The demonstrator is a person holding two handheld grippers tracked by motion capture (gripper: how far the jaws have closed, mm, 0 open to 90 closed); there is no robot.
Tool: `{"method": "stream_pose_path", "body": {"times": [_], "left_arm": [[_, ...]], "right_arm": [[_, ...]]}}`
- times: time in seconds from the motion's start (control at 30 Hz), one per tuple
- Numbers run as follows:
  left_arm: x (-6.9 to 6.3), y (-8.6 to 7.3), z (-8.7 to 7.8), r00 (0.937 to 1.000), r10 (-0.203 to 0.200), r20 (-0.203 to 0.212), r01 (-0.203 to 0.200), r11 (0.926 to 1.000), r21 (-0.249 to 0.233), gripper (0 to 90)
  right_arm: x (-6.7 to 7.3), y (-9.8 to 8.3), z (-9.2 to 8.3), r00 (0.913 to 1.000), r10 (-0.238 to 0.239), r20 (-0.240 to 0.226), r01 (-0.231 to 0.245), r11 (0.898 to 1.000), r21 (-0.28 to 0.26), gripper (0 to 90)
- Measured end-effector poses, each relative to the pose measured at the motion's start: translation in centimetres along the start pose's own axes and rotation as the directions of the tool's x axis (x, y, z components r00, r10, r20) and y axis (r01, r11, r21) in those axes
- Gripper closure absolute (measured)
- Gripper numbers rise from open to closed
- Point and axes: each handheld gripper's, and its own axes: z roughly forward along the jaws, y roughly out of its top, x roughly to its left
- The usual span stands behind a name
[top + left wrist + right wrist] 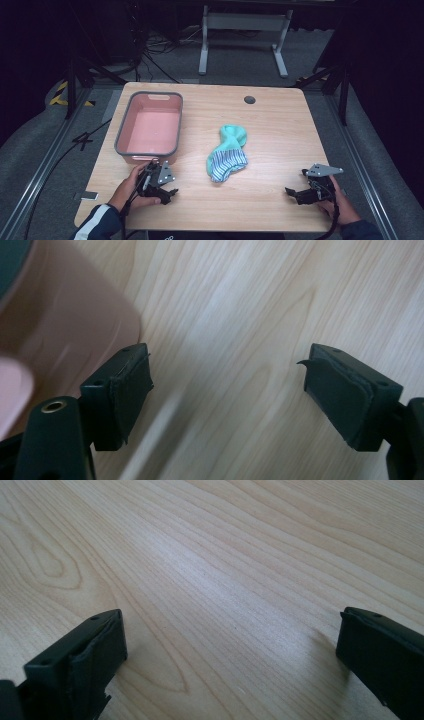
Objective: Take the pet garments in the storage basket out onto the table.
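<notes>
Both hand-held grippers, left (161, 186) and right (305, 192), are held low over the worktop (270, 140) with jaws apart and empty. A teal sock (227, 152) lies between and beyond them, untouched. A pink tub (148, 127), just beyond the left one, is empty; nothing appears begun.

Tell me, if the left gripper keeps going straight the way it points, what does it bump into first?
Probably just the bare table. The left gripper is open and points down at the wood, with the pink bin off to one side of its line. Depth is hard to judge.
</notes>
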Motion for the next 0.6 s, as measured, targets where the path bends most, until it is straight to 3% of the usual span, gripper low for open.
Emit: {"method": "stream_pose_path", "body": {"times": [0.23, 0.3, 0.37, 0.4, 0.43, 0.5, 0.6], "left_arm": [[1.1, -3.0, -0.7, 0.9926, -0.119, 0.025, 0.12, 0.9912, -0.055, 16.2], [1.7, -4.0, -0.9, 0.9849, -0.167, 0.044, 0.17, 0.9829, -0.07, 16.0], [2.2, -5.1, -1.0, 0.9731, -0.215, 0.083, 0.222, 0.9708, -0.09, 15.8], [2.6, -6.1, -0.9, 0.9617, -0.246, 0.121, 0.261, 0.9563, -0.132, 15.8], [2.5, -6.5, -0.9, 0.9612, -0.246, 0.124, 0.264, 0.952, -0.155, 15.2], [2.6, -6.9, -1.1, 0.9634, -0.24, 0.12, 0.257, 0.9532, -0.159, 14.9], [2.6, -7.1, -1.2, 0.9621, -0.242, 0.126, 0.26, 0.9525, -0.159, 15.0]], "right_arm": [[0.0, -0.1, -0.1, 1.0, 0.003, 0.003, -0.003, 1.0, -0.002, 0.2], [0.0, -0.1, -0.1, 1.0, 0.005, 0.004, -0.005, 1.0, 0.0, 0.3], [0.0, -0.2, -0.2, 1.0, 0.005, 0.006, -0.005, 1.0, 0.0, 0.4], [0.0, -0.2, -0.2, 1.0, 0.005, 0.007, -0.005, 1.0, 0.0, 0.4], [0.0, -0.2, -0.2, 1.0, 0.005, 0.006, -0.005, 1.0, 0.0, 0.4], [0.0, -0.2, -0.2, 1.0, 0.004, 0.006, -0.004, 1.0, 0.0, 0.3], [0.0, -0.2, -0.2, 1.0, 0.004, 0.006, -0.004, 1.0, 0.0, 0.4]]}}
